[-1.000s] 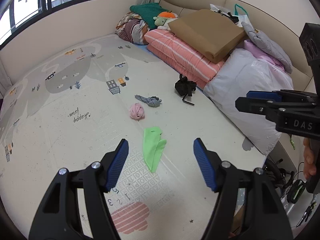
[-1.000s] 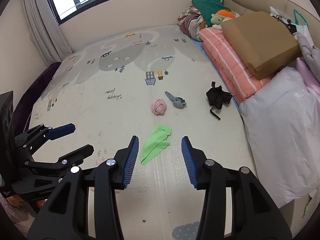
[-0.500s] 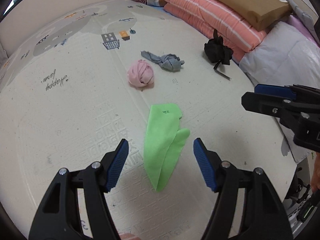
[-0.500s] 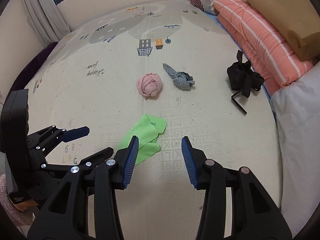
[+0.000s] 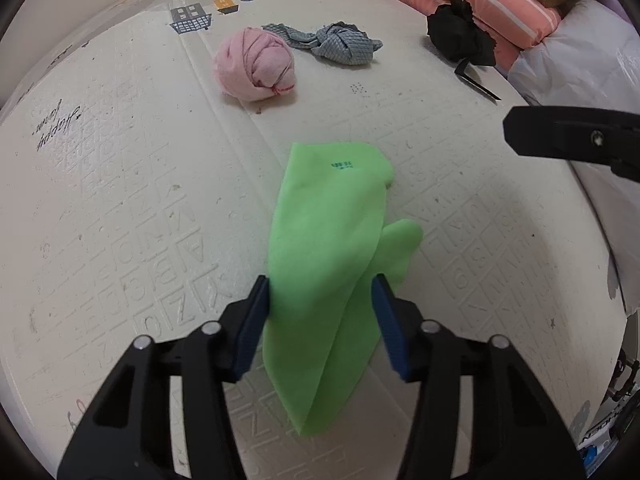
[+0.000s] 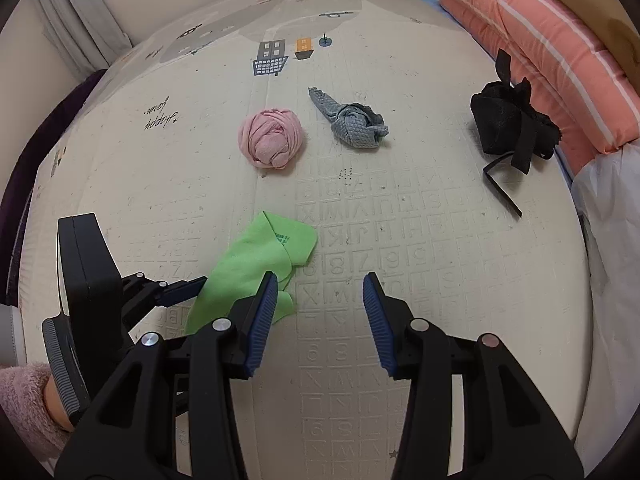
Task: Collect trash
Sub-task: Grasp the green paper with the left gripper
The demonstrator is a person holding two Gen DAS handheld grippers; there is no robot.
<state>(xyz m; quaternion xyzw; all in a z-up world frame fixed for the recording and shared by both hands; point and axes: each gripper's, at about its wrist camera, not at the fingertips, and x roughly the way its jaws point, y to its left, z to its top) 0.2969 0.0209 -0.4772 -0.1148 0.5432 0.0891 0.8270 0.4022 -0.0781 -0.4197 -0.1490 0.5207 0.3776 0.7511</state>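
A flat bright green cloth [image 5: 332, 248] lies on the cream play mat [image 5: 120, 200]. My left gripper [image 5: 322, 304] is down over its near end, open, with one blue pad on each side of the cloth. The cloth also shows in the right wrist view [image 6: 252, 268], with the left gripper [image 6: 188, 286] at its left edge. My right gripper [image 6: 320, 304] is open and empty, hovering just right of the cloth. Farther on lie a pink balled cloth [image 6: 272, 142], a grey knotted cloth [image 6: 352, 122] and a black crumpled bag [image 6: 508, 124].
Folded pink striped bedding [image 6: 540, 44] and a white bag [image 6: 616, 240] line the right edge of the mat. A wall with a curtain [image 6: 80, 28] stands at the far left. The right gripper's finger [image 5: 572, 136] juts in from the right in the left wrist view.
Both grippers have dropped and moved forward toward the mat. The left gripper now straddles the near end of the green cloth and its jaws have narrowed. The right gripper stays open.
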